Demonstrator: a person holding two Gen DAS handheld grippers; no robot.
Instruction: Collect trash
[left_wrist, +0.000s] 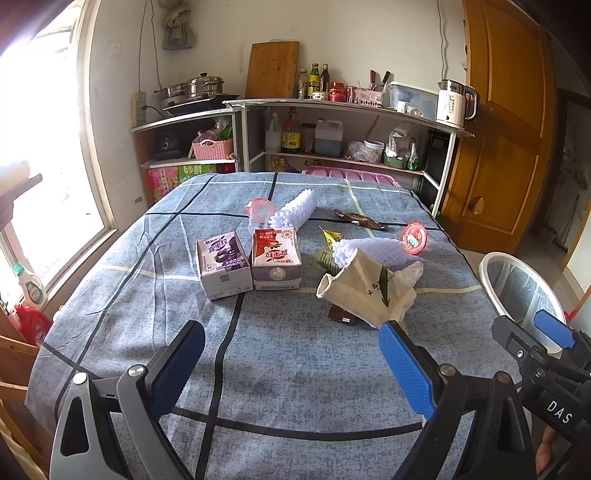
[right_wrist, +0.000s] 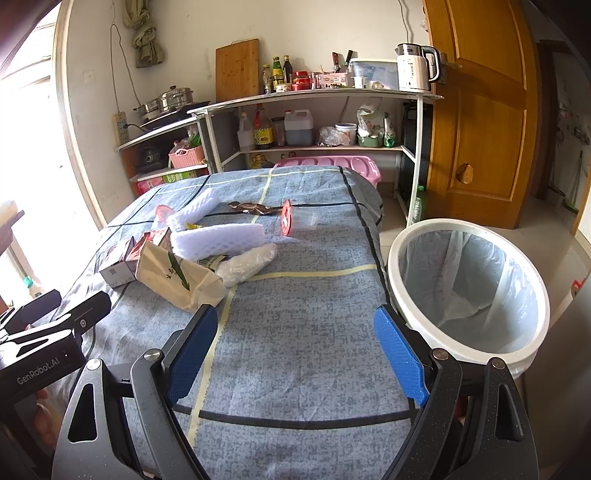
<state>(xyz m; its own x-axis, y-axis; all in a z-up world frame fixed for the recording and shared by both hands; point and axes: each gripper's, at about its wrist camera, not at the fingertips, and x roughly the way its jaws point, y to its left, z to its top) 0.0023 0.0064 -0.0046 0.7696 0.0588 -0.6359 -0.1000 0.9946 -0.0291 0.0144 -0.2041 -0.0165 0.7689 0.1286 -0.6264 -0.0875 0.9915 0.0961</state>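
Across the blue-checked counter (left_wrist: 295, 369), the crumpled paper bag (left_wrist: 364, 291) lies just beyond my left hand-held gripper (left_wrist: 291, 365), nearest its right finger; both my hand-held grippers gape apart, empty.

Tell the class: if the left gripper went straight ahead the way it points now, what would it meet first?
Probably the two drink cartons standing side by side on the table. The open left gripper has only bare cloth before them; depth is hard to judge.

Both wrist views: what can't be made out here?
- Small brown box, left wrist view: mostly hidden under the crumpled beige paper bag; unseen in the right.
- White round bin with clear liner: its bottom is hidden by liner folds in the right wrist view; the right gripper cuts it off in the left.
- Two milk cartons, right wrist view: largely behind the bag.
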